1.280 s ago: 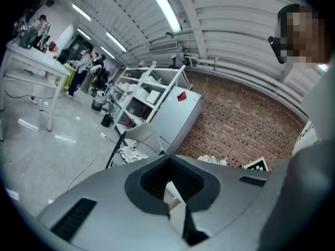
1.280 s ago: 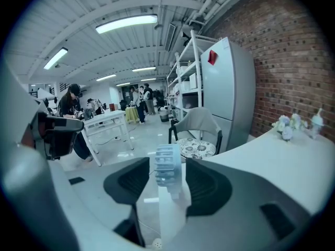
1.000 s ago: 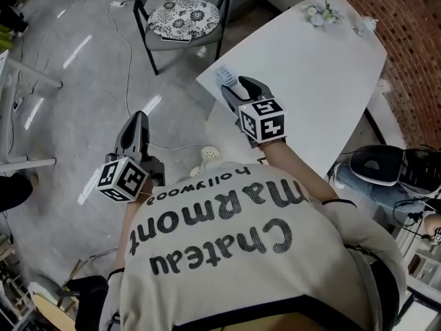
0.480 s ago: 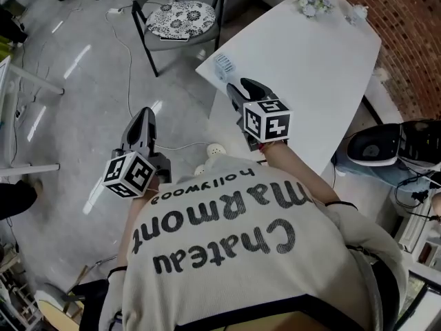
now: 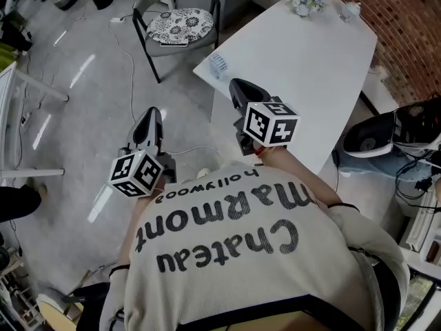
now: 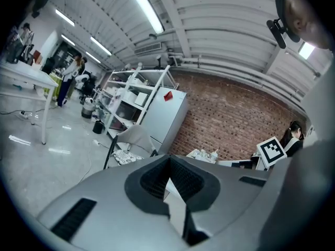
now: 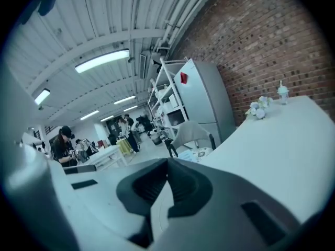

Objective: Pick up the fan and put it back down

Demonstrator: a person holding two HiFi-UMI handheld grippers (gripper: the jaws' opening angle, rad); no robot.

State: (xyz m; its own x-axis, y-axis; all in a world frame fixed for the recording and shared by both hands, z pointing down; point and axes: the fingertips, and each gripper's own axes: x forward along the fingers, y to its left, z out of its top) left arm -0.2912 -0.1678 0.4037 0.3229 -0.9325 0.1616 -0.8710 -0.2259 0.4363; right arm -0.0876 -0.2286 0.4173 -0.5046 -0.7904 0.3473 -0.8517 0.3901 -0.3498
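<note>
A small fan point(image 5: 219, 63) lies on the near corner of the white table point(image 5: 310, 67), close to its edge and just ahead of the right gripper point(image 5: 238, 87), whose jaws have just been closing and now meet on nothing. The left gripper point(image 5: 153, 113), jaws also together and empty, hangs over the floor. Bare tabletop stretches beyond the fan; a second ago the right jaws stood wide beside it

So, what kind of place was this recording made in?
Probably a large workshop or lab hall, not a home. There is a bare brick wall, open metal shelving, long strip lights overhead, and several people working in the background.
</note>
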